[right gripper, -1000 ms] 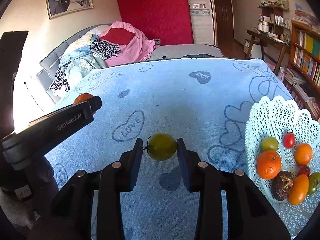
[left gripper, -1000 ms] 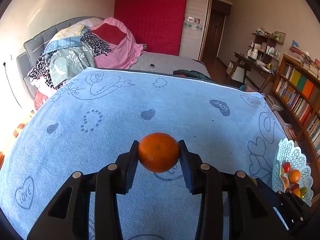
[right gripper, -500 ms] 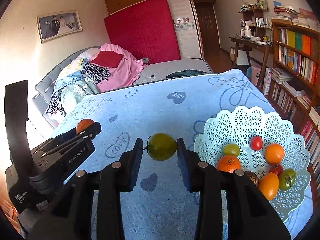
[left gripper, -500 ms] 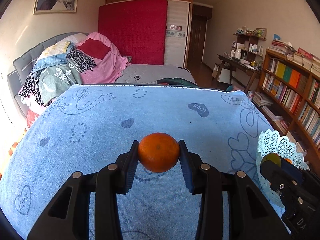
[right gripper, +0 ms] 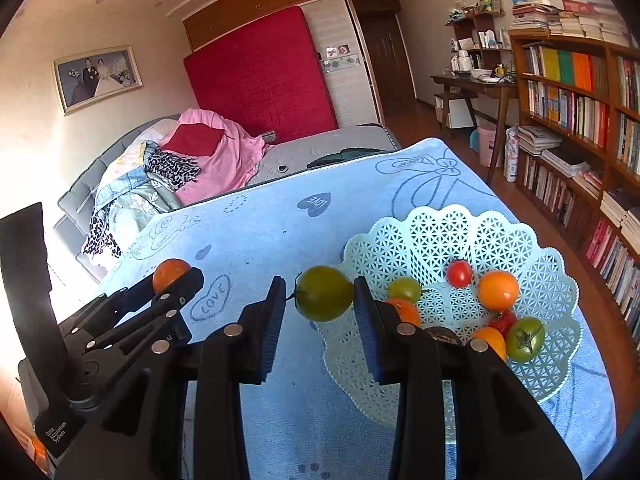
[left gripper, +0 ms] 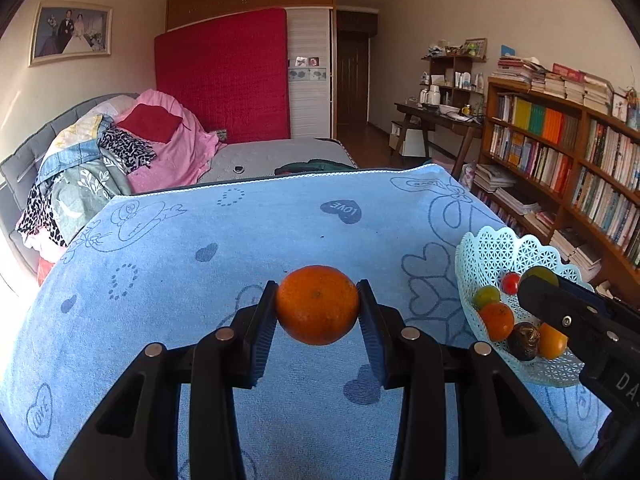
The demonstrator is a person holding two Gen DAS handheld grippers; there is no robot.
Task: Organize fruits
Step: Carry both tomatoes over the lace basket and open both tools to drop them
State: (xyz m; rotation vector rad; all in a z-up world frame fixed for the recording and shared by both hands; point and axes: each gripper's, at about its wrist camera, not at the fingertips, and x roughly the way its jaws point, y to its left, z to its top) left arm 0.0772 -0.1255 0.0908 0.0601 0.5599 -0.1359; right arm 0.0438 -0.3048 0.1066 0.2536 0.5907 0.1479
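The left claw (left gripper: 318, 306) is clenched on an orange (left gripper: 317, 304), held above the blue towel (left gripper: 240, 240) covering the tabletop, with bare cloth out to the far edge at 12 o'clock. The right claw (right gripper: 320, 294) grips a green tomato (right gripper: 324, 293) just over the near-left rim of the white lattice basket (right gripper: 440, 232), which sits by the towel's edge at 3 o'clock, fruit clustered at its centre.
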